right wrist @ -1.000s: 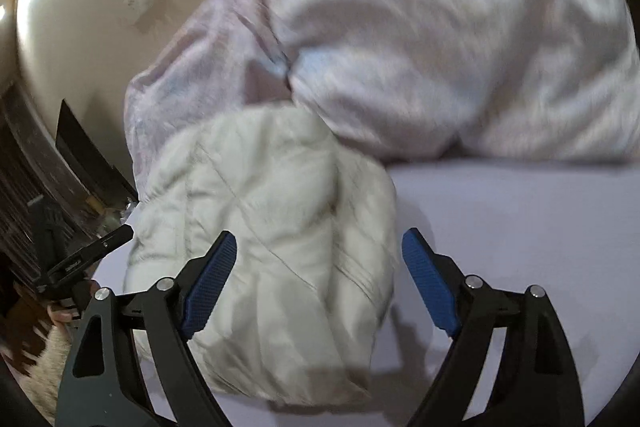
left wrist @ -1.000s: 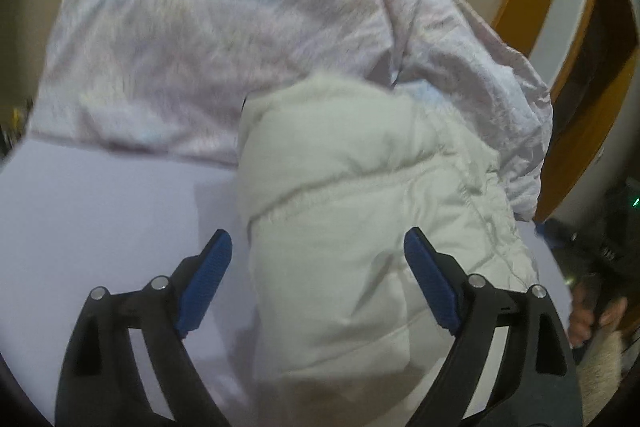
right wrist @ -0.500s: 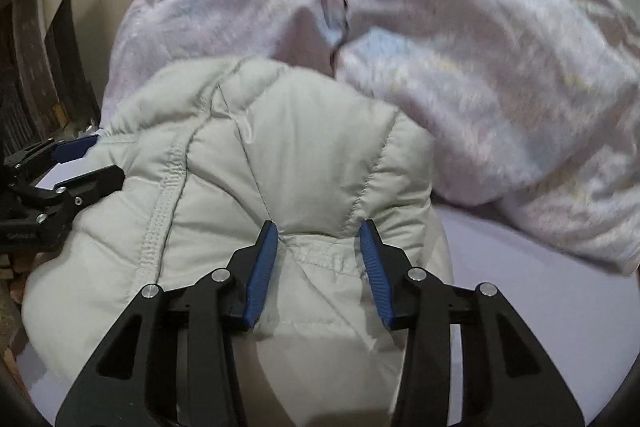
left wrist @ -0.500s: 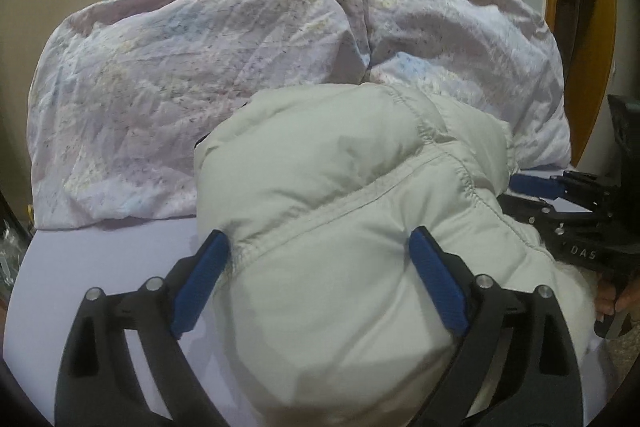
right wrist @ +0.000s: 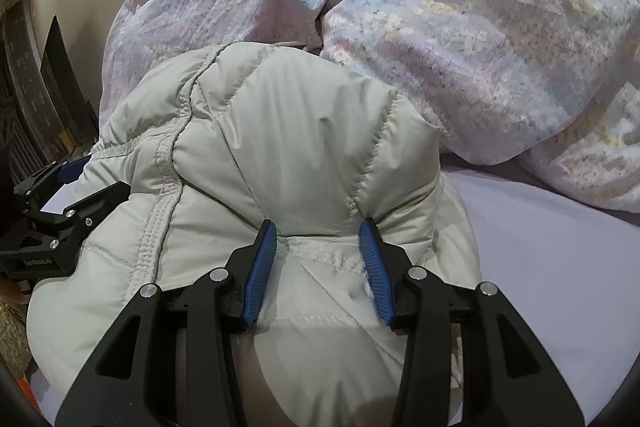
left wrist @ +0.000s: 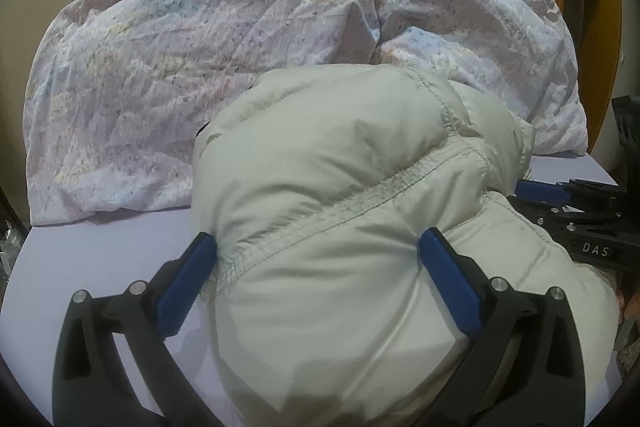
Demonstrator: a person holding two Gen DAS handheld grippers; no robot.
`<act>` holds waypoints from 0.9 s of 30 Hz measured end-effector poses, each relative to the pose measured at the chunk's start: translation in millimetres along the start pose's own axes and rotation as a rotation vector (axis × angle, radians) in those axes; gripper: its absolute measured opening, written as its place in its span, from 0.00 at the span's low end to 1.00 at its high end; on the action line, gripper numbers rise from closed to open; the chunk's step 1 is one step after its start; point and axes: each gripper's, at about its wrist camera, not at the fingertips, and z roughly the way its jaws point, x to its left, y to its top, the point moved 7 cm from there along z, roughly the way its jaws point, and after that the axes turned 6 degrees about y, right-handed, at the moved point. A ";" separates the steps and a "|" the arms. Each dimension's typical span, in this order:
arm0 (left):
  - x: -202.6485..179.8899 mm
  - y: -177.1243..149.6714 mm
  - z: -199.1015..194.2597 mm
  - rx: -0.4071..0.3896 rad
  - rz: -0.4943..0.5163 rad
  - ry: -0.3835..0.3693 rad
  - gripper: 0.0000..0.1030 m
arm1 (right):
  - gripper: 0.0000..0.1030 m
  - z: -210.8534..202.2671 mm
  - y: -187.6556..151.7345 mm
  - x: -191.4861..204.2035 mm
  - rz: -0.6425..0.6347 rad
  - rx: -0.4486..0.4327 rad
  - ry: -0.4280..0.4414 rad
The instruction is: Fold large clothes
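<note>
Pinching a fold of the pale puffer jacket (right wrist: 296,147) on the lilac bed sheet (right wrist: 552,267), my right gripper (right wrist: 318,267) is clamping it; I am keeping this bite deep. My left gripper (left wrist: 316,279), angled downward, is opening wide around the bundle.

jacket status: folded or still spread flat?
Folded. The pale puffer jacket sits as a thick compact bundle on the lavender bed sheet, no sleeves trailing; the underside is hidden.
</note>
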 end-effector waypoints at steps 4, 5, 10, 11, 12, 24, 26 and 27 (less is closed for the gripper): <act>-0.2 -1.3 2.4 -0.005 0.002 0.007 0.98 | 0.44 2.3 -0.9 -0.9 0.006 -0.003 0.008; -0.1 -1.7 3.0 -0.006 0.001 0.008 0.98 | 0.44 2.4 -0.8 -1.4 0.008 -0.006 0.010; 0.1 -2.1 4.4 -0.009 0.003 0.010 0.98 | 0.44 1.0 -0.6 -1.5 0.014 -0.016 0.008; 0.1 -2.2 4.8 -0.007 0.005 0.013 0.98 | 0.44 -0.5 0.3 -0.9 0.011 -0.010 0.003; 0.2 -2.4 5.1 -0.006 0.006 0.016 0.98 | 0.44 -4.1 3.5 0.5 0.011 0.001 -0.008; -1.5 -0.3 5.7 -0.004 0.005 0.023 0.98 | 0.44 0.0 30.5 -19.1 0.043 -0.046 -0.085; -1.2 -0.3 6.6 -0.007 0.004 0.021 0.98 | 0.45 2.9 27.0 -21.6 0.058 -0.060 -0.070; -1.2 -0.2 6.8 -0.010 0.002 0.020 0.98 | 0.45 5.1 26.2 -23.1 0.063 -0.062 -0.062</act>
